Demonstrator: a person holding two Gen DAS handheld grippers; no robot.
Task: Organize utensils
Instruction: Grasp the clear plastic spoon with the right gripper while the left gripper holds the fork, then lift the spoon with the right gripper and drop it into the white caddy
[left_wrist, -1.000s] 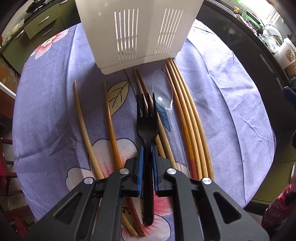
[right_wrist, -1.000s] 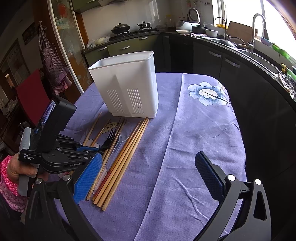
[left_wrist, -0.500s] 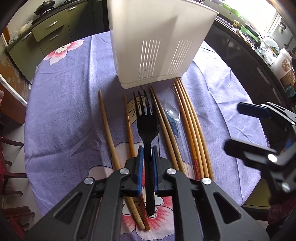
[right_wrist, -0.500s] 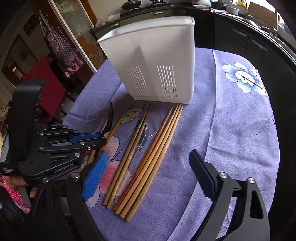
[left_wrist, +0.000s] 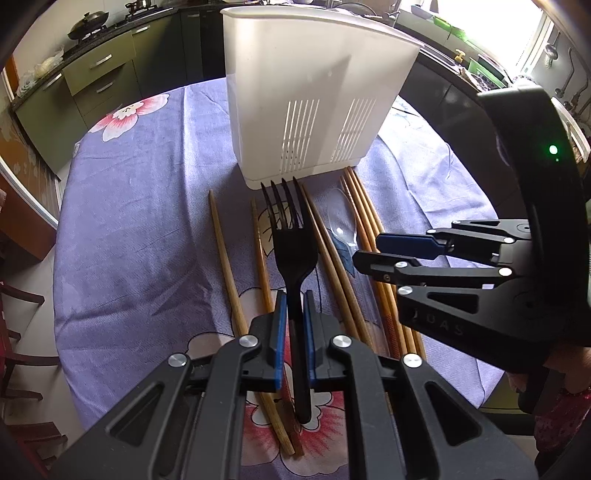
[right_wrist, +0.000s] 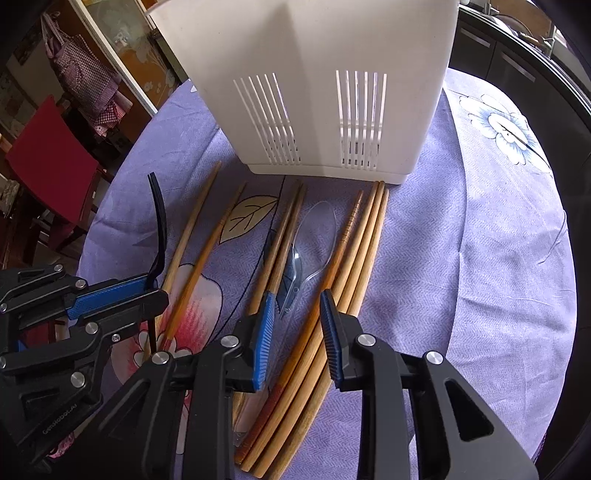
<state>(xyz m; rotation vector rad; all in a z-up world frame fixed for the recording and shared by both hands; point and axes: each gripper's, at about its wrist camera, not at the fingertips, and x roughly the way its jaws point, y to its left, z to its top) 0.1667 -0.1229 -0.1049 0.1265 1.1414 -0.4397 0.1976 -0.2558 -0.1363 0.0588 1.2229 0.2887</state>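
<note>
Left cam: my left tool (left_wrist: 294, 325) is clamped tight on the black fork (left_wrist: 293, 254), pads on its handle, prongs pointing at the white holder (left_wrist: 314, 96). The fork is up off the bench (left_wrist: 140, 229), which has a purple flower cloth. Under it lie wood chopsticks (left_wrist: 225, 258) and a clear spoon (left_wrist: 341, 225). My right tool comes in from the right side, over the spoon.

Right cam: my right tool (right_wrist: 297, 321) is closing, pads still apart. The clear spoon's handle lies between them, w/ a chopstick too; I can't tell if the pads touch it yet, prob. not. More chopsticks lie just right of the spoon, tips near the holder's base. The left tool sits at the left w/ the fork sticking up from it.
</note>
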